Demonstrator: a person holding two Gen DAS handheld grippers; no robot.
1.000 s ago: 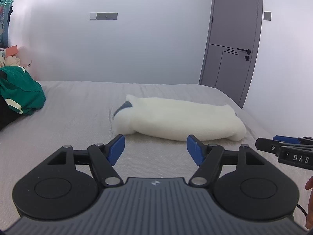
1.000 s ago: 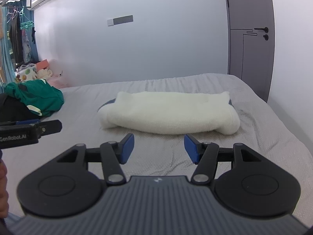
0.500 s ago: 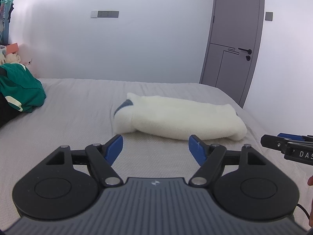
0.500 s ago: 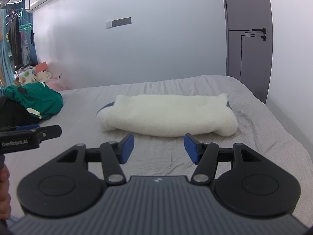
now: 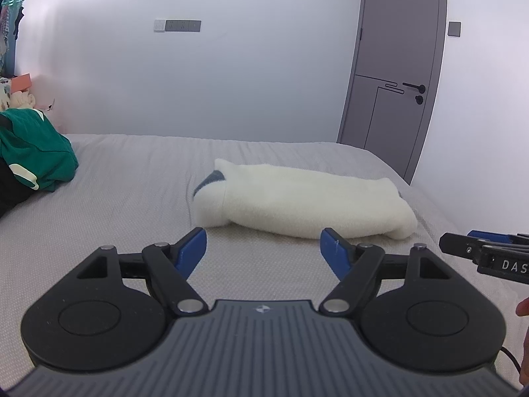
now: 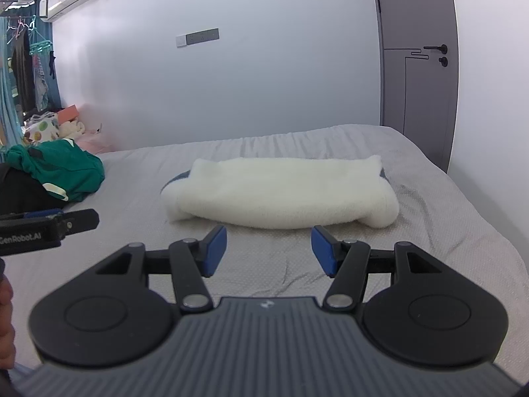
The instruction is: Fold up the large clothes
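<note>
A folded white fleece garment [image 5: 304,198] with a dark blue lining lies across the grey bed [image 5: 132,185]; the right wrist view shows the same garment [image 6: 281,195]. My left gripper [image 5: 263,248] hovers just short of its near edge, jaws opening, nothing between the blue pads. My right gripper [image 6: 268,248] is open and empty too, likewise short of the garment's near edge. Each gripper's tip pokes into the other's view from the side: the right one [image 5: 463,246] and the left one [image 6: 82,220].
A green garment [image 5: 33,152] on dark clothes lies at the bed's left side, also as the green garment [image 6: 59,168]. A grey door [image 5: 393,66] stands at the back right. Clothes hang on a rack [image 6: 23,66] far left. A hand [image 5: 524,330] shows at the right edge.
The left gripper's pads have spread wider apart. The right gripper's pads keep the same gap. Neither view has shifted much and the garment lies as before.
</note>
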